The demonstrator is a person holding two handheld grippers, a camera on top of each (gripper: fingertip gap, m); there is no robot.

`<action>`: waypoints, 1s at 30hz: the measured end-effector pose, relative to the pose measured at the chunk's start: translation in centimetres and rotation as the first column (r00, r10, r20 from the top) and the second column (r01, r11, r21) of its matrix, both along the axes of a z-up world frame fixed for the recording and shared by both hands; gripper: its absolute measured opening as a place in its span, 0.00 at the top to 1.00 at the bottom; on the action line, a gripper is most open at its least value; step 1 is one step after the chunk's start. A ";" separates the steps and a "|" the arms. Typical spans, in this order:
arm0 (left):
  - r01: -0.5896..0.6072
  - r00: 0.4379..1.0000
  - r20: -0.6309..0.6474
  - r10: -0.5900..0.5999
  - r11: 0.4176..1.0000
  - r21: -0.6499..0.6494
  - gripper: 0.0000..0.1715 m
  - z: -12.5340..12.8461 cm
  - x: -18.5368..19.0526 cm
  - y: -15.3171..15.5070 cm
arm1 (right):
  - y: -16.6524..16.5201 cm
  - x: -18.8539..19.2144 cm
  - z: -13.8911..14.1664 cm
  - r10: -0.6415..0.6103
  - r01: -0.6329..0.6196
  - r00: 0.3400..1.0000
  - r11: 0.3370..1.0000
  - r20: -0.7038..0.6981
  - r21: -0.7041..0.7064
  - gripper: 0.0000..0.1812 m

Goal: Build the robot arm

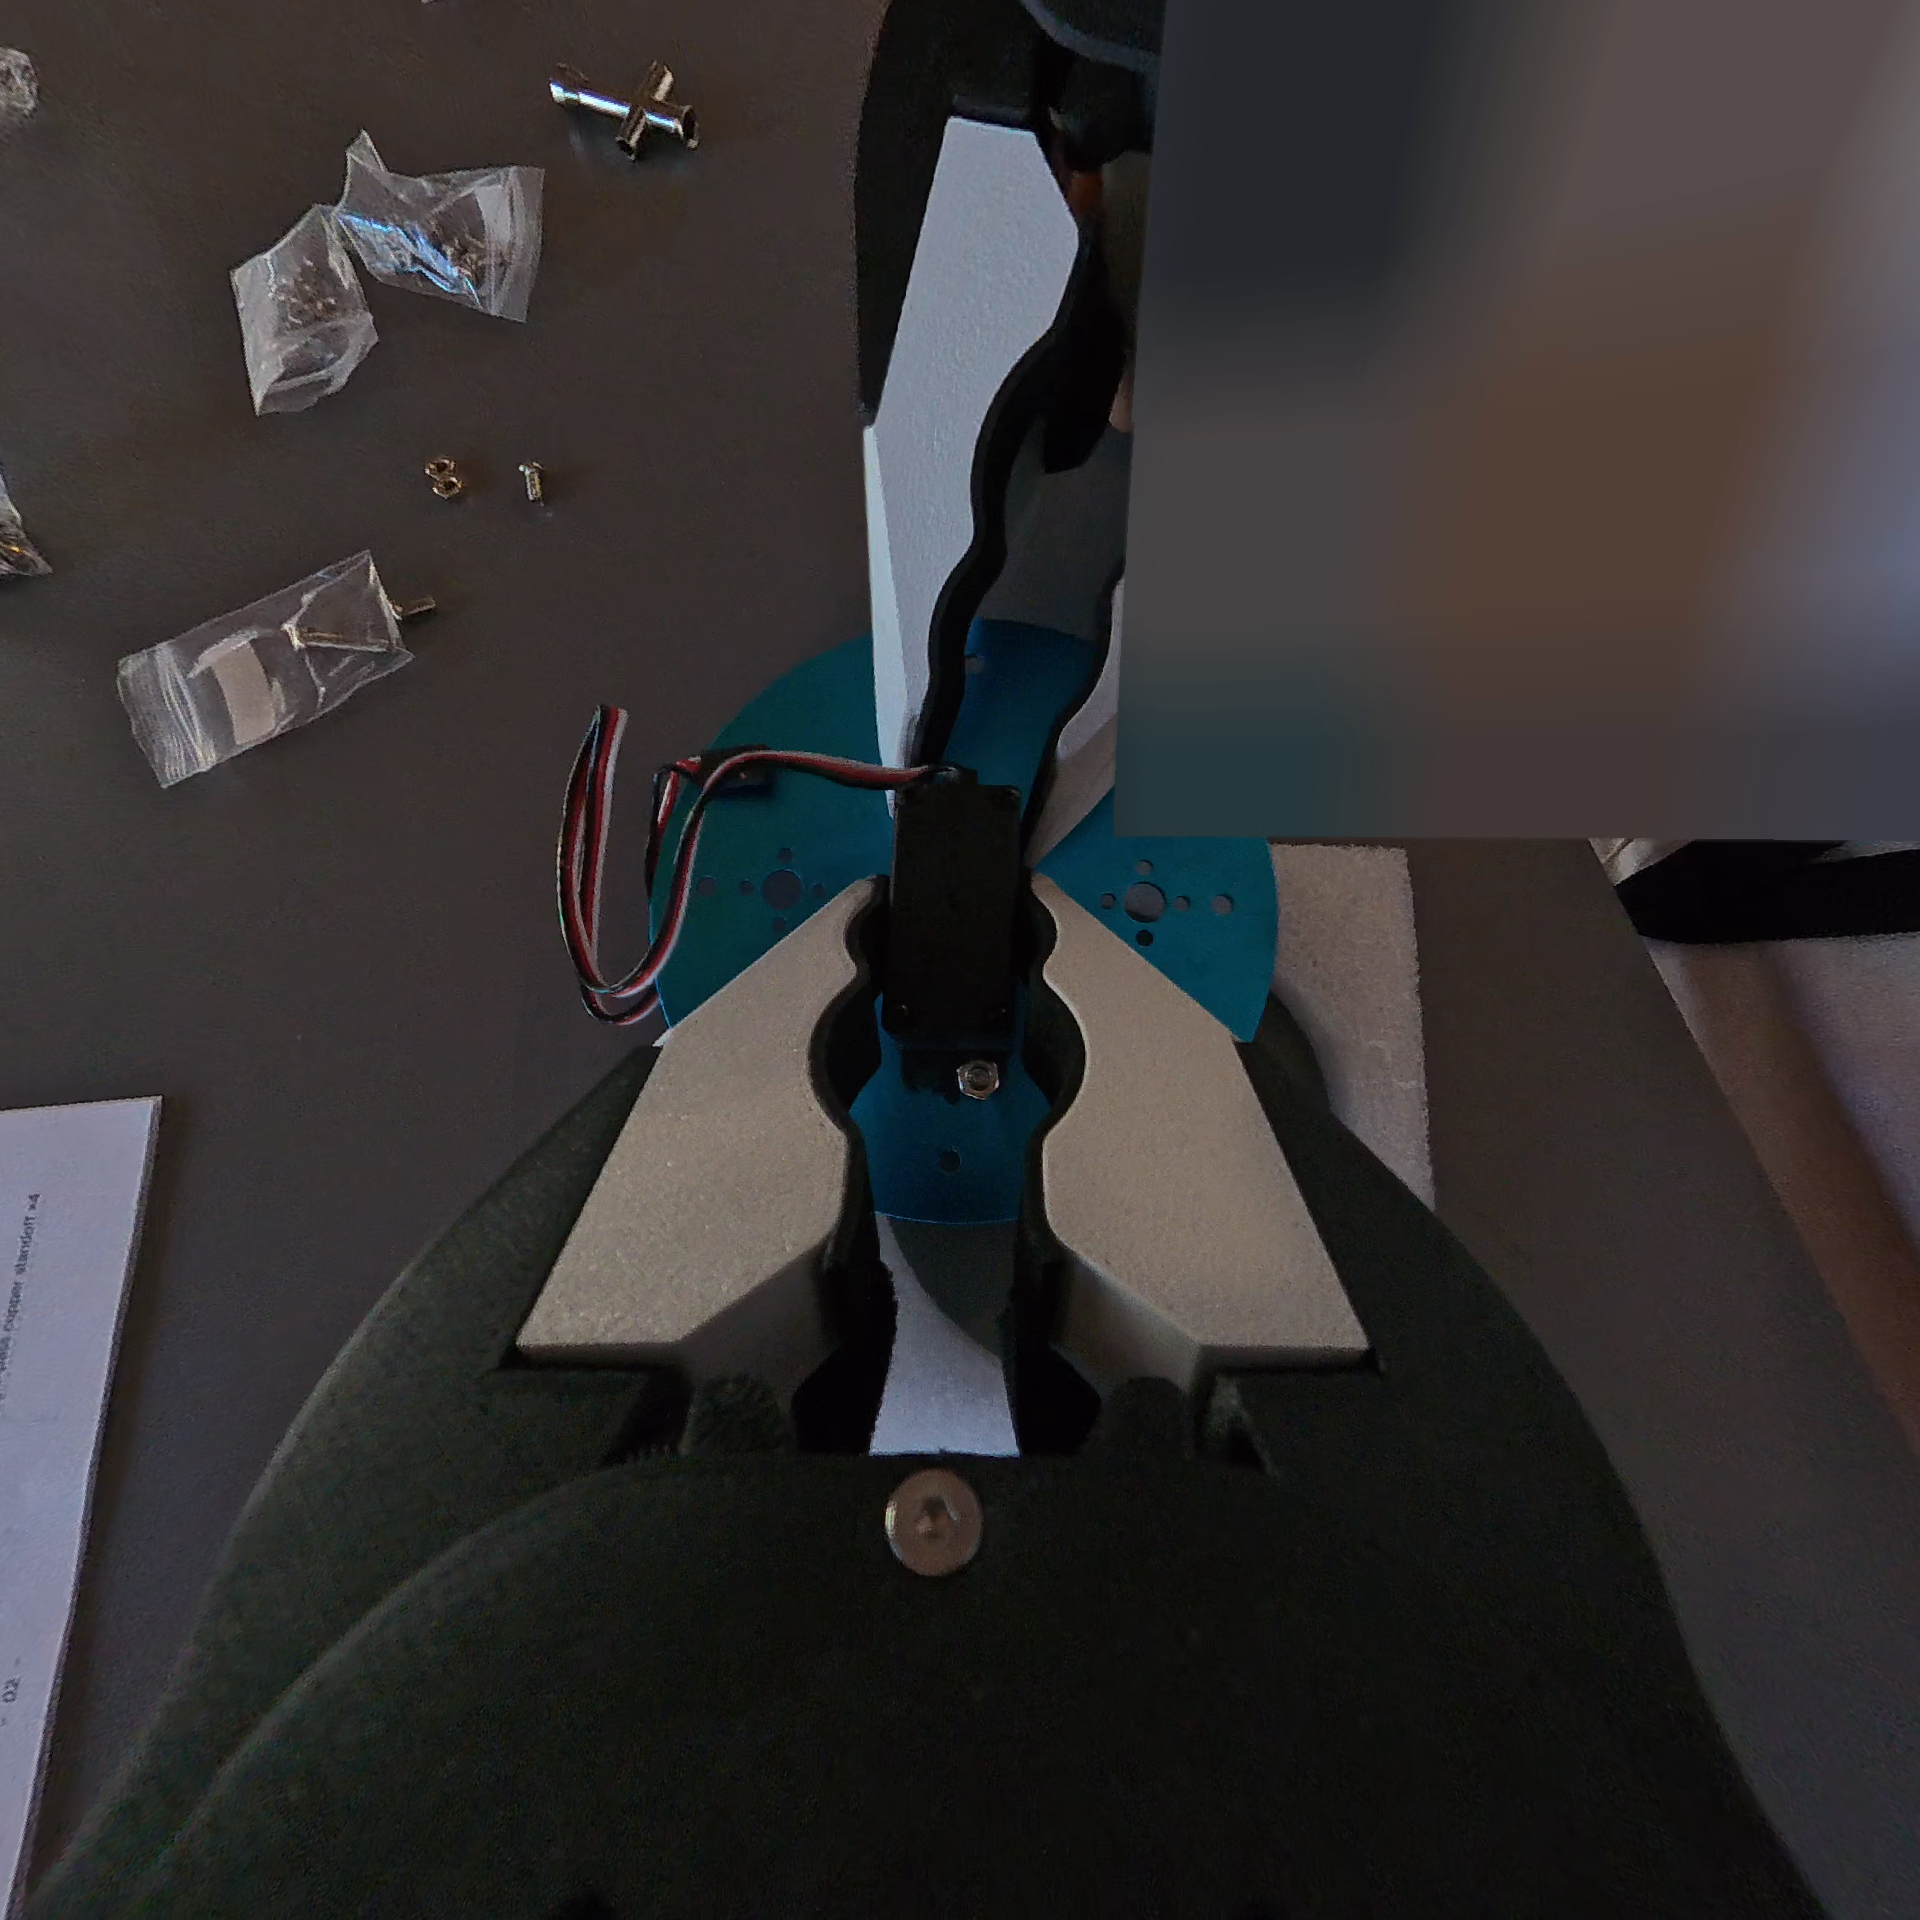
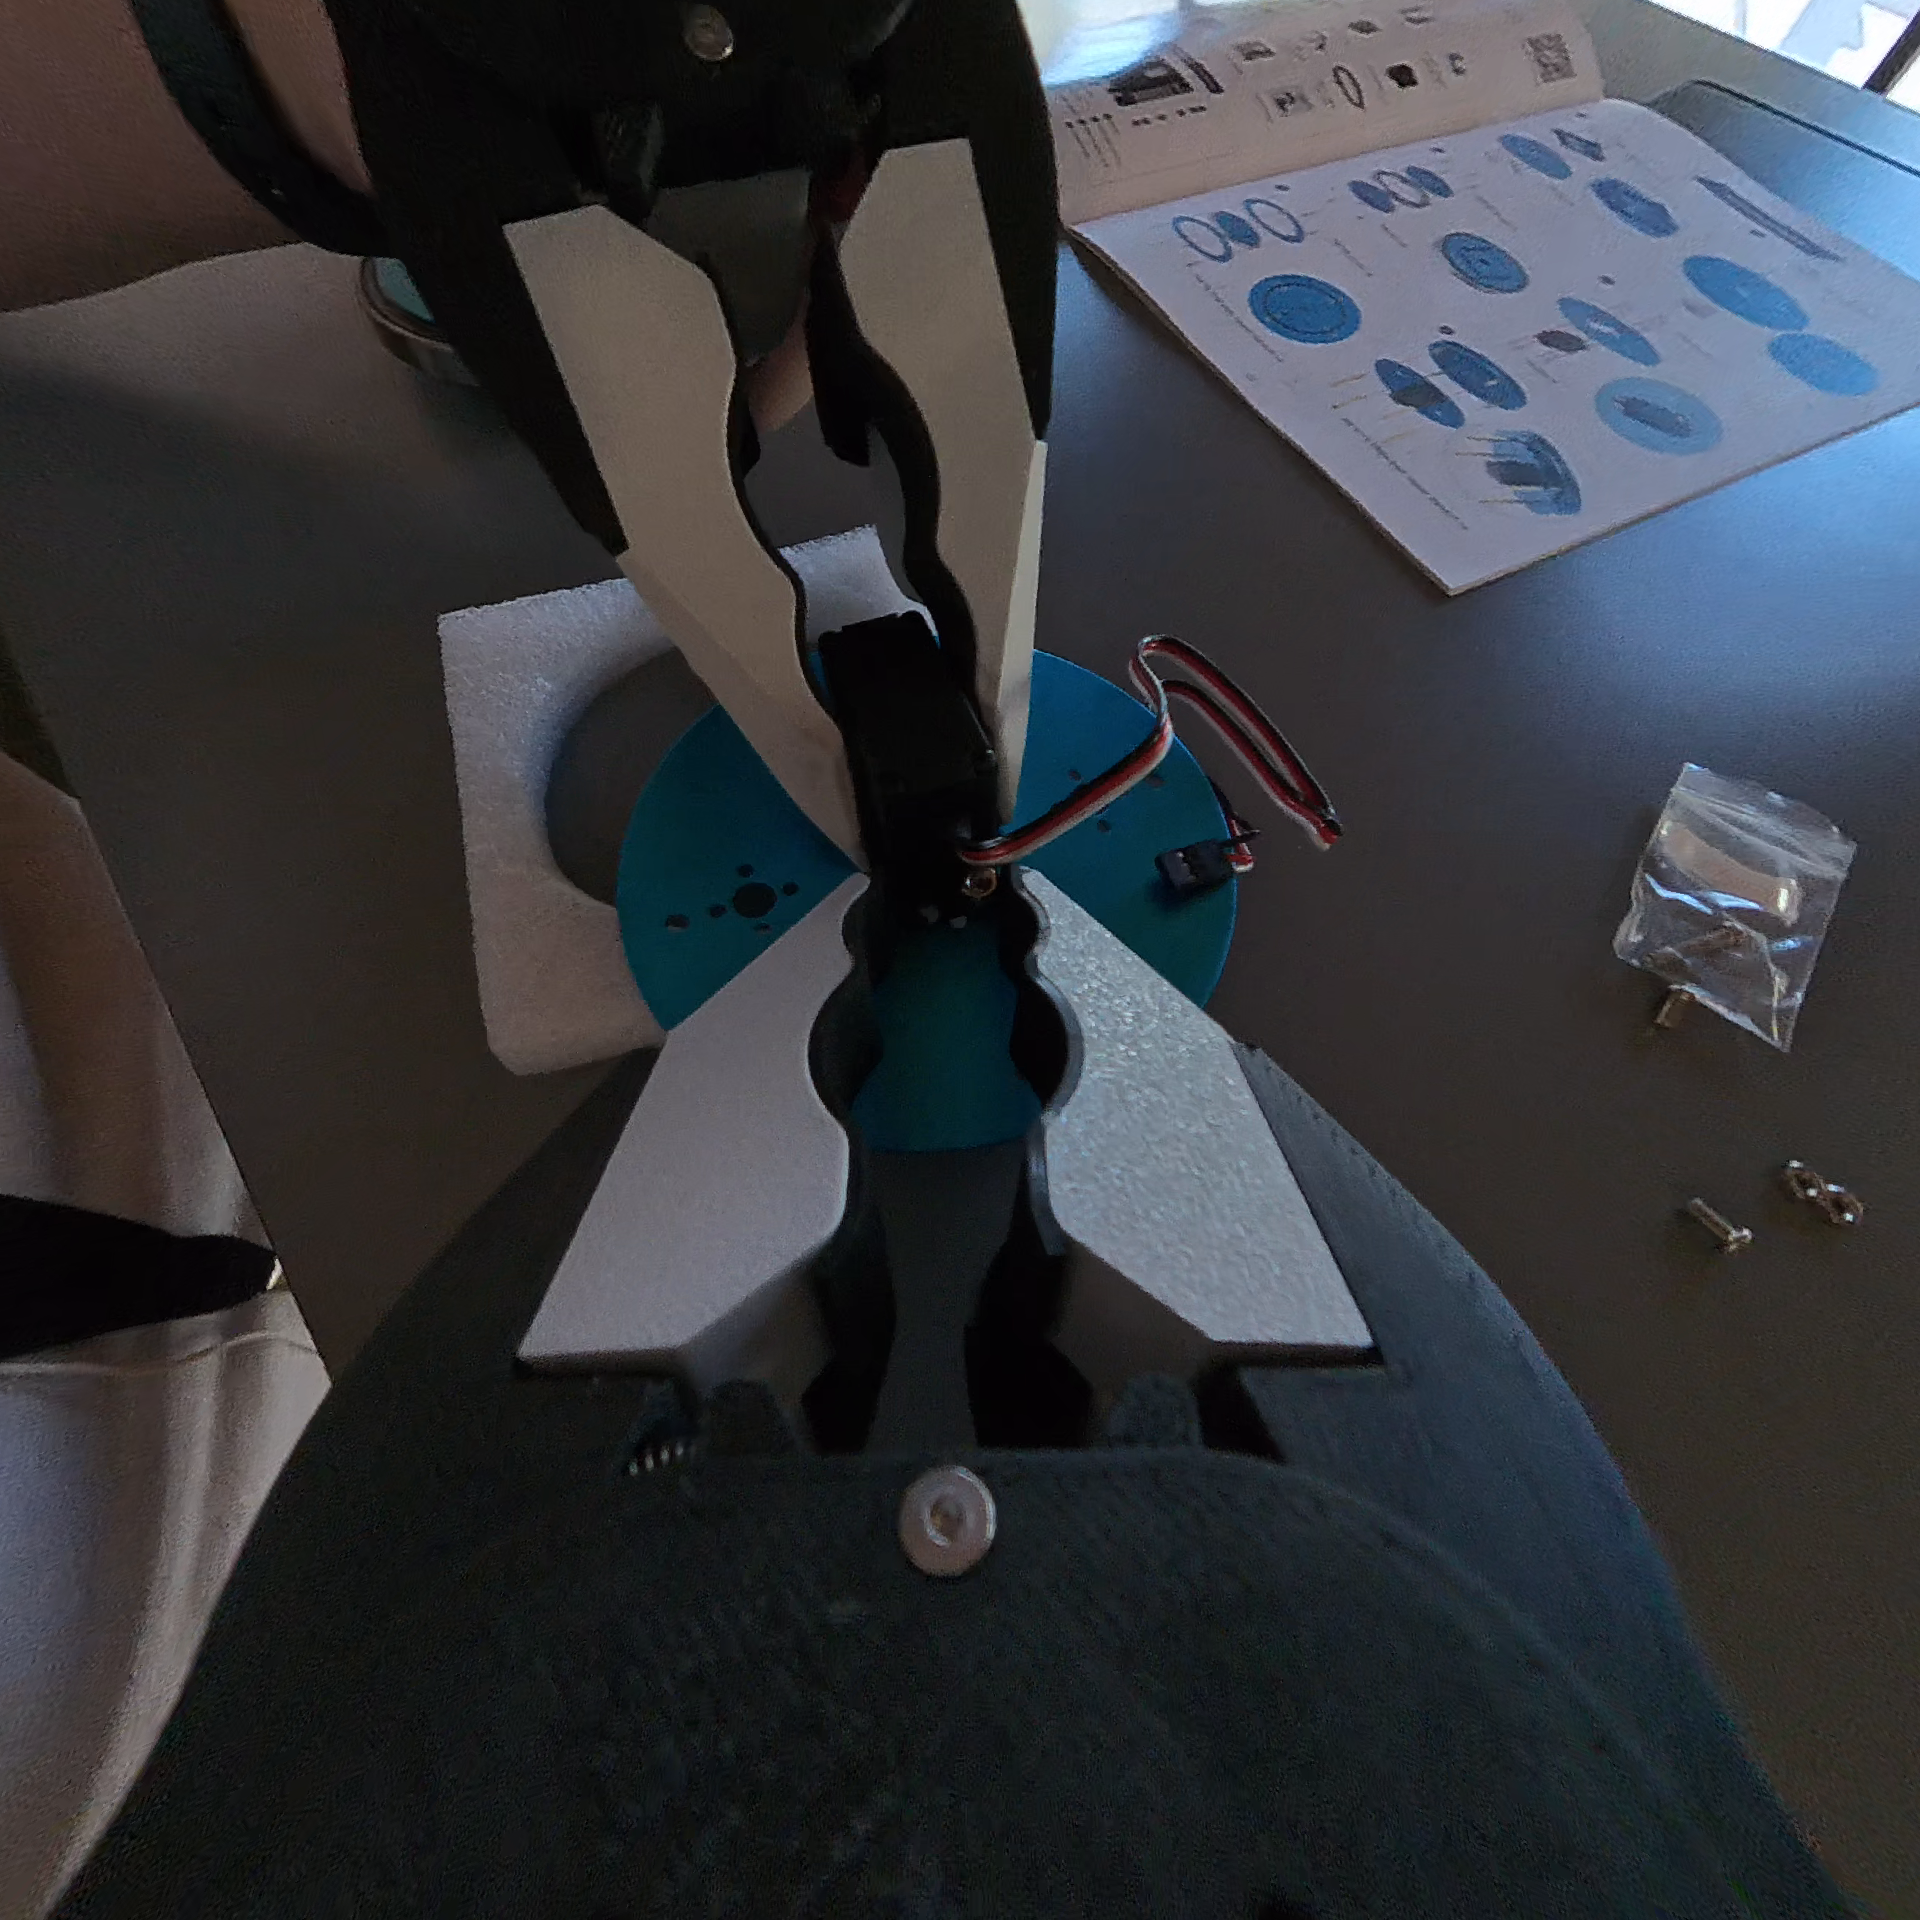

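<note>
A black servo [image 1: 951, 914] with a red, white and black cable [image 1: 592, 883] stands on a round blue metal disc [image 1: 1174, 966]. The disc lies on a white foam piece [image 1: 1340, 935]. My left gripper [image 1: 961, 888] is shut on the servo's sides, behind a tab bearing a silver nut [image 1: 977, 1081]. My right gripper [image 2: 943, 888] comes from the opposite side and closes around the servo's [image 2: 904, 727] cable end. Its white finger [image 1: 935, 416] shows in the left wrist view; the other is hidden by a blurred patch. The left gripper [image 2: 930, 831] also shows in the right wrist view.
On the dark table lie clear bags of small parts [image 1: 301, 322] [image 2: 1725, 904], a metal cross wrench [image 1: 634, 109], loose nuts [image 1: 445, 476] and a screw [image 1: 532, 481]. An open booklet [image 2: 1507, 312] lies beyond the disc [image 2: 727, 831]. A white sheet [image 1: 62, 1351] lies at the left. My two grippers' fingertips are within a few centimetres of each other. The white foam piece [image 1: 1340, 935] is about 6 centimeters from both grippers' fingertips. The right camera catches it too, in the right wrist view [image 2: 554, 963].
</note>
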State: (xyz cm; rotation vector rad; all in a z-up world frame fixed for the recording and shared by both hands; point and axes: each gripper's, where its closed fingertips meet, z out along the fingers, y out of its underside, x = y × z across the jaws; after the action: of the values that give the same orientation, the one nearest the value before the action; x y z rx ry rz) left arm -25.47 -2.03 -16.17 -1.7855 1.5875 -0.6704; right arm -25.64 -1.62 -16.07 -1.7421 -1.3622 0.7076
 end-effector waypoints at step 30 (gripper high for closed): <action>-0.167 0.977 0.133 0.167 0.986 -0.011 0.73 3.8 -1.4 0.5 | 6.3 9.8 4.6 -0.209 0.223 0.961 0.973 -0.183 0.056 0.76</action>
State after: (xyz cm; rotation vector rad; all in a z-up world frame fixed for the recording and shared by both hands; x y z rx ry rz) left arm -26.88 -1.55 -12.34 -1.8102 1.3329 -0.6943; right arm -15.83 4.73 -11.50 -1.6935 -1.0473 0.6610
